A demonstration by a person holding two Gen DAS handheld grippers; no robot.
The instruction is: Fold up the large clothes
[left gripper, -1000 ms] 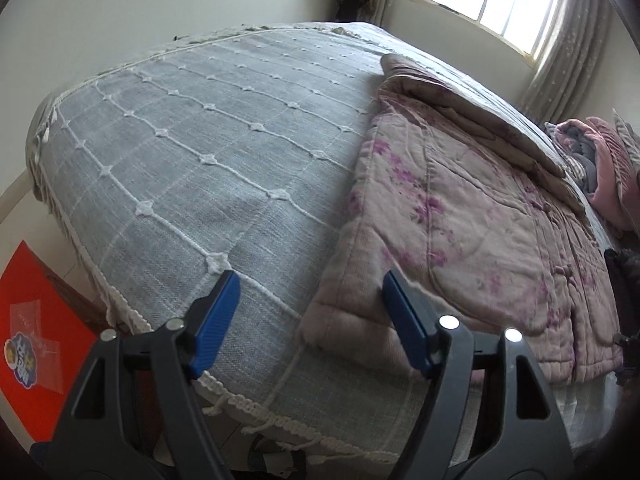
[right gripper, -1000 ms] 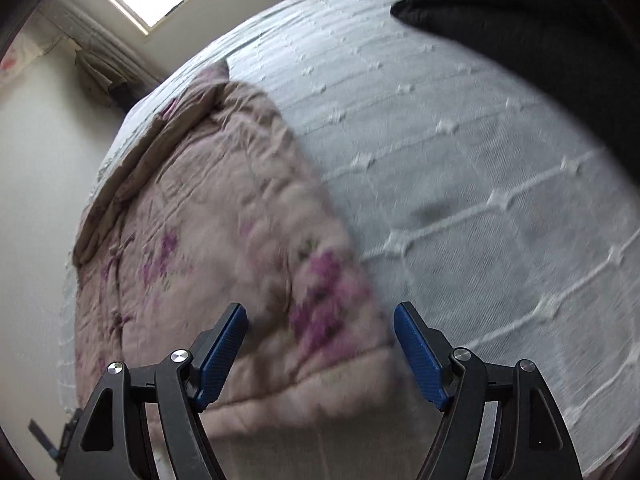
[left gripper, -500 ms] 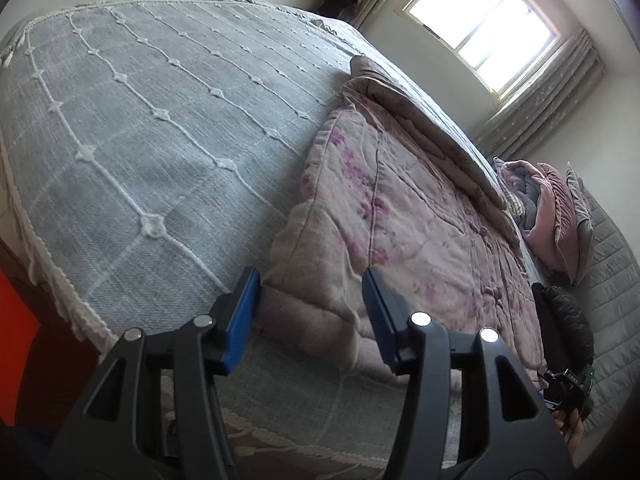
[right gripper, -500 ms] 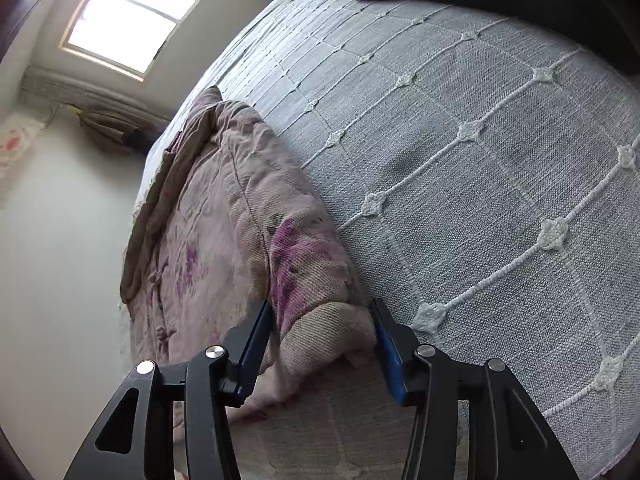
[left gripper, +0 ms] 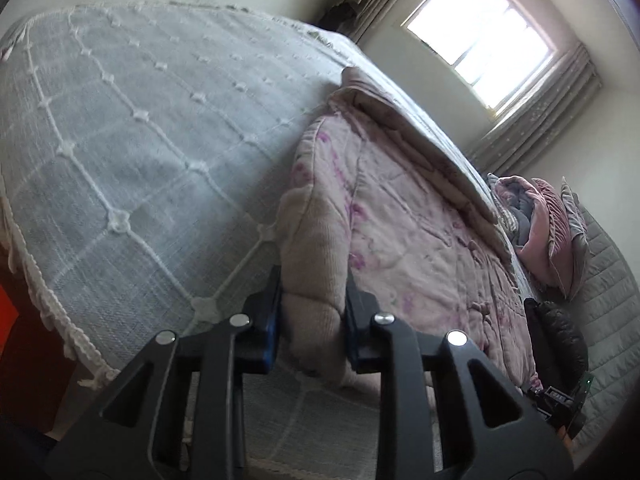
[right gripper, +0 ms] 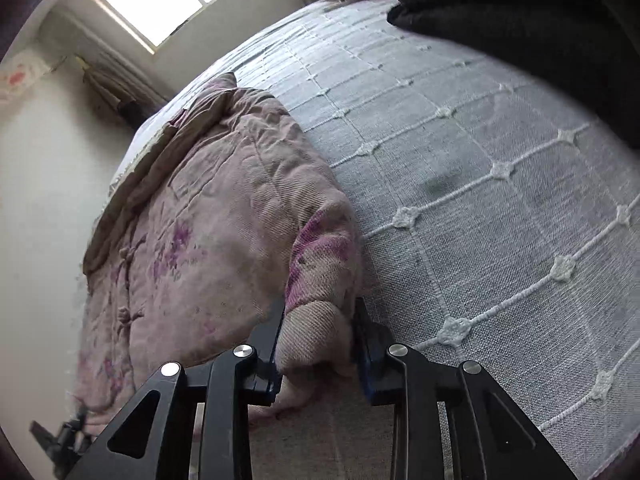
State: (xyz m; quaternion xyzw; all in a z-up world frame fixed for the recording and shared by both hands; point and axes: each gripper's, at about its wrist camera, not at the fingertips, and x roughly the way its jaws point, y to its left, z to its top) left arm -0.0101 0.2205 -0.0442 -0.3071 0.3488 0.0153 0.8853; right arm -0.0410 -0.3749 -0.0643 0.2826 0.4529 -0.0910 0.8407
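A large pink quilted jacket with purple flowers (left gripper: 420, 232) lies spread on the bed; it also shows in the right wrist view (right gripper: 208, 216). My left gripper (left gripper: 312, 312) is shut on one thick hem corner of the jacket at the bed's near edge. My right gripper (right gripper: 318, 340) is shut on the other hem corner, which bunches between its blue pads (right gripper: 366, 340). Both corners are slightly lifted off the cover.
The bed has a grey cover with white stitched diamonds (left gripper: 140, 140) and a fringed edge (left gripper: 44, 312). A black puffy garment (right gripper: 540, 32) lies on the bed to the right. Pink pillows (left gripper: 548, 232) lie by the window (left gripper: 488, 36). An orange object (left gripper: 6, 304) is beside the bed.
Both grippers moved forward onto the jacket's hem corners and closed from wide open to gripping the fabric.
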